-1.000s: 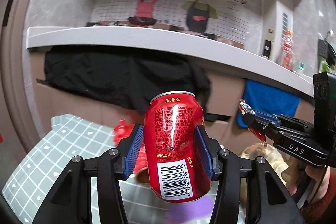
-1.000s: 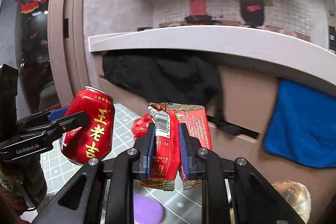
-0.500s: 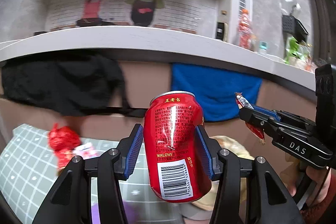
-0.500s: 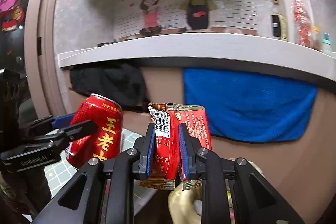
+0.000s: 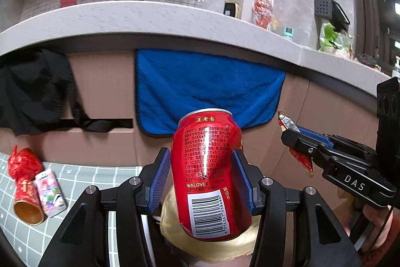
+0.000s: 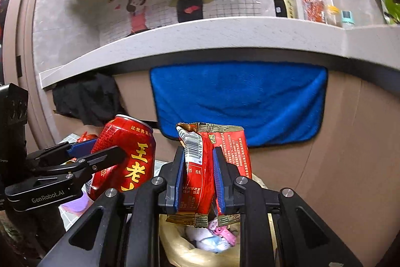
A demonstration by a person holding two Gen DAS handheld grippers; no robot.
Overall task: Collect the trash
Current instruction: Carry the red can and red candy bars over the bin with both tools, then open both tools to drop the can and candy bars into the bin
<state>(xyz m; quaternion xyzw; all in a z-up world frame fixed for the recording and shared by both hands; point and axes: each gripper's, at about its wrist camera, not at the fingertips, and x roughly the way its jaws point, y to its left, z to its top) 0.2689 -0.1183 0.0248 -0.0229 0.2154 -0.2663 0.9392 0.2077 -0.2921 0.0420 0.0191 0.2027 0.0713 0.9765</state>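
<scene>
Up front in the left wrist view, the left gripper (image 5: 203,174) clamps a red can (image 5: 208,174) above a yellowish trash bag (image 5: 175,224). From the right wrist view, the right gripper (image 6: 198,179) pinches a red wrapper (image 6: 200,167) over that bag (image 6: 190,249), the can just beside it.

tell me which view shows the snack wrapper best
The right wrist view: the red snack wrapper fills the centre, clamped flat in the right claw, its barcode and gold crimped ends readable. The left wrist view shows it only edge-on, as a thin red sliver poking out of that claw at the right.
</scene>
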